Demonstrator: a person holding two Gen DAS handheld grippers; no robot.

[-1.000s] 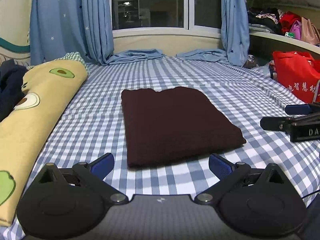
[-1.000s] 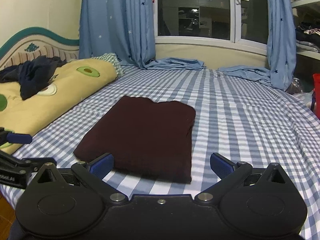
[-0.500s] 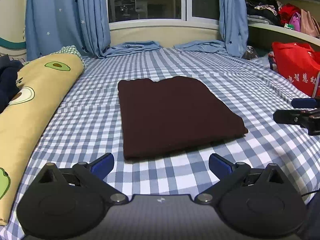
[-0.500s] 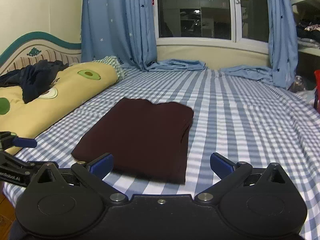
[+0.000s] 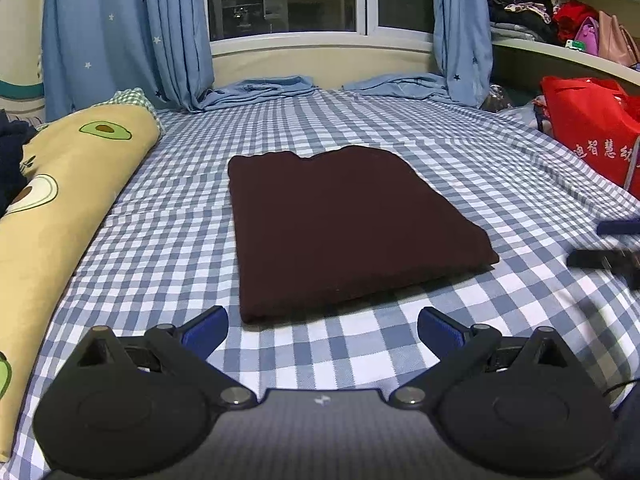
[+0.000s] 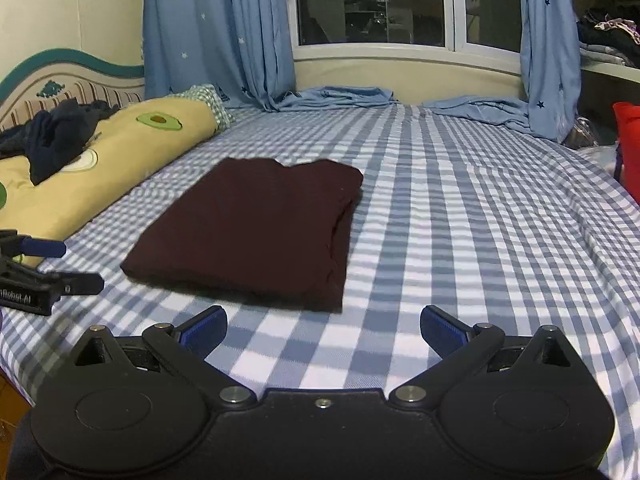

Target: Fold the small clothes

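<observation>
A dark maroon garment (image 5: 344,228) lies folded into a flat rectangle on the blue checked bedsheet (image 5: 168,240). It shows in the right wrist view as the same maroon garment (image 6: 256,232), left of centre. My left gripper (image 5: 322,330) hovers just before its near edge, open and holding nothing. My right gripper (image 6: 322,330) is open too, off the garment's near right corner. Each gripper appears at the edge of the other's view: the right gripper (image 5: 612,244) blurred, the left gripper (image 6: 44,268) at far left.
A long yellow avocado-print bolster (image 5: 52,200) runs along the left, with dark clothes (image 6: 56,136) heaped on it. A red bag (image 5: 592,136) stands at the bed's right edge. Blue curtains (image 6: 216,32) and a window close off the far side. Shelves with bags at right.
Both grippers have drawn back and away from the folded garment; the right gripper has slid further toward the edge of the left wrist view. The garment has not moved.
</observation>
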